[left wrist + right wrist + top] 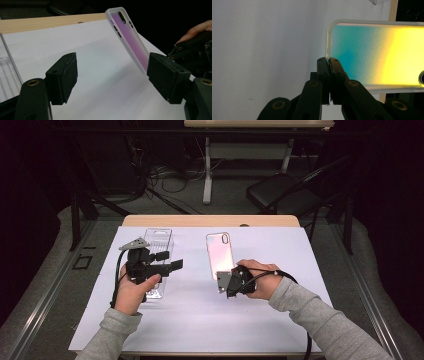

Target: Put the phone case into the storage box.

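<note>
The right gripper (329, 62) had pinched the phone case (218, 254) by its near corner, lifting it. Left of the case, the left gripper (169, 260) waited over the clear tray (159, 240), its fingers (62, 77) wide apart and empty. Next probably called for a handover or placement.

We see our left gripper (111, 78) w/ jaws wide apart over the white sheet (100, 62). A phone case (128, 37) tilts up at right, near the other gripper (192, 53).
</note>
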Motion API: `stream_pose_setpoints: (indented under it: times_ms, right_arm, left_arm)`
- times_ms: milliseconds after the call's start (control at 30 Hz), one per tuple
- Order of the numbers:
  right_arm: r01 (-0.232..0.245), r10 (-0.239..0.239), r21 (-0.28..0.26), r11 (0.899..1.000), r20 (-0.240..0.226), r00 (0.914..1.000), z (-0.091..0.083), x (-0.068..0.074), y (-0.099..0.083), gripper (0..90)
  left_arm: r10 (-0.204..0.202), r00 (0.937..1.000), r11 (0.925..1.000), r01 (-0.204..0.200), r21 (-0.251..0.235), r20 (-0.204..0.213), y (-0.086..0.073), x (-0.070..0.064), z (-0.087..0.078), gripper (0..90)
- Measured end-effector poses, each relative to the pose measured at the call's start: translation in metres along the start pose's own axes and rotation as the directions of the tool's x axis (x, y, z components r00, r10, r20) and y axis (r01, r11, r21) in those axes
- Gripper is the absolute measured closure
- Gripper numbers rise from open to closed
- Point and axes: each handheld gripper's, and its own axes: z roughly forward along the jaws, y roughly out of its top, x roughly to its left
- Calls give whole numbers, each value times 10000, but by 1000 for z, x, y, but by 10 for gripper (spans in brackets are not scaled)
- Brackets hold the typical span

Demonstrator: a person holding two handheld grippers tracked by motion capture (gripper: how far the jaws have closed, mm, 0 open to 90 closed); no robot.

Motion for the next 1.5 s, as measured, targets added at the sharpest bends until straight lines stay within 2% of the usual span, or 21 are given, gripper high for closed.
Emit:
stream_pose_setpoints:
  times_ms: [333,700,1000,1200,1300,1433,1500]
  right_arm:
    - [167,-166,-83,9998,123,9998,1,-3,8,884]
    - [266,-263,-98,9996,251,9993,1,-4,15,883]
    - [250,-245,-120,9996,388,9989,0,-4,16,882]
    - [279,-270,-187,9994,470,9985,0,-5,16,882]
    - [297,-285,-236,9993,501,9983,0,-5,16,881]
    - [293,-283,-187,9994,537,9982,0,-5,16,881]
    - [313,-301,-201,9993,549,9980,0,-5,16,881]
  left_arm:
    - [-36,9997,9994,27,350,254,12,-7,19,308]
    - [-206,9991,9983,186,552,375,23,-9,34,315]
    - [-35,9993,9969,5,784,383,33,-12,42,330]
    - [-294,9981,9970,253,737,543,41,-11,45,331]
    - [-364,9982,9960,324,833,467,44,-10,47,331]
    - [-762,9956,9927,706,983,543,46,-7,49,331]
    - [-992,9942,9893,941,1116,415,47,-6,50,331]
